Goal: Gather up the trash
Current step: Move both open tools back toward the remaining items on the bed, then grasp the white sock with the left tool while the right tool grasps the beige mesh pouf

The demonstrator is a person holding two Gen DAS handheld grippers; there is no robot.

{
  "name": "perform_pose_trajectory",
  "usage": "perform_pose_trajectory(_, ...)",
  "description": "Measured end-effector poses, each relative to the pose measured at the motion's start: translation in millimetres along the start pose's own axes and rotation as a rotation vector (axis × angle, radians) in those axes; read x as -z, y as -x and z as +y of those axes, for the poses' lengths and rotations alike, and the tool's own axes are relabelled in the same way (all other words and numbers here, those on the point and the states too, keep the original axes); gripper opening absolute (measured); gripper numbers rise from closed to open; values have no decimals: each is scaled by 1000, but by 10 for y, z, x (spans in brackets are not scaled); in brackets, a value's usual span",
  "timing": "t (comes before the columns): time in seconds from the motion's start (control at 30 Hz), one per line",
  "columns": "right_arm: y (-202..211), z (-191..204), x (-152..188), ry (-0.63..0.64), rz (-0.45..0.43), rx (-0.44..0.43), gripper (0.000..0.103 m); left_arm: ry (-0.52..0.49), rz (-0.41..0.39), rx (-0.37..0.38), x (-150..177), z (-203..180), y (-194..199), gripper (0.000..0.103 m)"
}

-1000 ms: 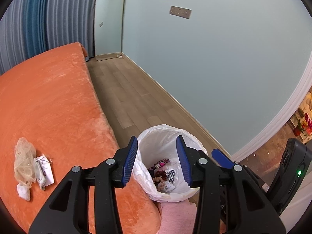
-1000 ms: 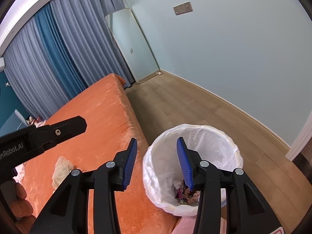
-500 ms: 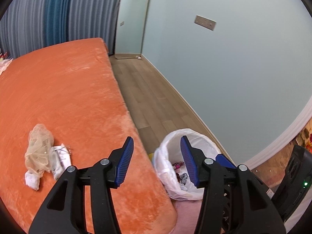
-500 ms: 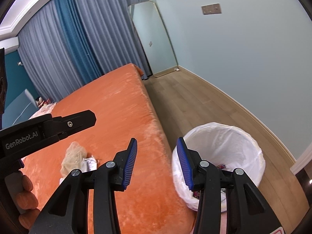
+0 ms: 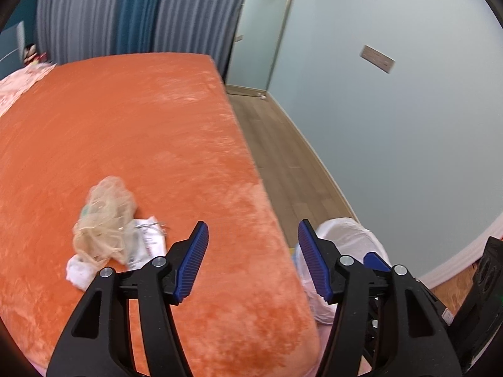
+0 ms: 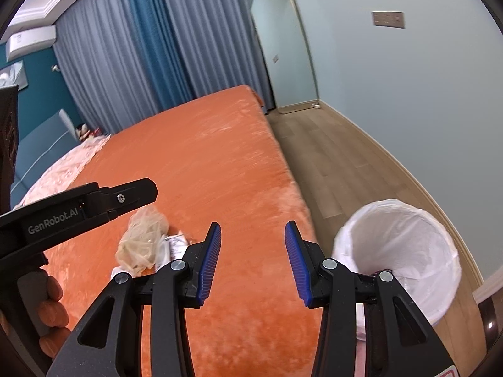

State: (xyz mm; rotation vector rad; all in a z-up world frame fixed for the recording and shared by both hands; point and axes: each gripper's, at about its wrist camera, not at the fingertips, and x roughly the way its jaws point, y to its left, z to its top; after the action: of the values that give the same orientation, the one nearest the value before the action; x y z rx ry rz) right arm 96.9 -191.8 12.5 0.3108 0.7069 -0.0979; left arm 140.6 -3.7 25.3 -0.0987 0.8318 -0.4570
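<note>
A crumpled beige net bag lies on the orange bed, with a white printed wrapper at its right and a white tissue wad at its near end. The pile also shows in the right wrist view, the net bag ahead-left. A bin lined with a white bag stands on the floor beside the bed's edge; its liner shows behind the left gripper's right finger. My left gripper is open and empty, just right of the pile. My right gripper is open and empty over the bed edge.
Wooden floor runs between the bed and the pale blue wall. A mirror leans in the far corner beside grey and blue curtains. A pink blanket lies at the bed's far left. A pink mat lies by the bin.
Both grippers have swung left from over the bin toward the bed. The trash pile is now closer and nearer the centre, and both stay open.
</note>
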Motion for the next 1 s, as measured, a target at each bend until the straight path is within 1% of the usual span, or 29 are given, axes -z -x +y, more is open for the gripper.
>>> perform_pose_trajectory(0.17, -195, 310, 56, 45, 42, -31, 42, 70, 11, -51, 63, 478, -17, 59)
perform_pose_trajectory(0.3, -347, 549, 105, 79, 74, -53, 42, 128, 32, -93, 135, 845, -78, 62)
perform_pose_trajectory(0.43, -530, 788, 184, 118, 110, -70, 42, 198, 58, -146, 251, 1297, -148, 64)
perform_pose_trajectory(0.5, -641, 881, 231, 134, 131, -79, 42, 229, 69, -164, 303, 1460, -176, 64)
perform_pose_trajectory(0.53, -691, 922, 264, 138, 140, -83, 42, 255, 79, -179, 348, 1600, -204, 64)
perform_pose_trajectory(0.67, -943, 1084, 370, 143, 191, -94, 42, 305, 116, -229, 504, 1967, -318, 64)
perform_pose_trajectory(0.87, -1326, 1377, 535, 176, 265, -109, 42, 375, 179, -266, 748, 2423, -500, 64)
perform_pose_trajectory(1.0, -1594, 1576, 642, 200, 312, -117, 42, 404, 216, -267, 882, 2641, -633, 63)
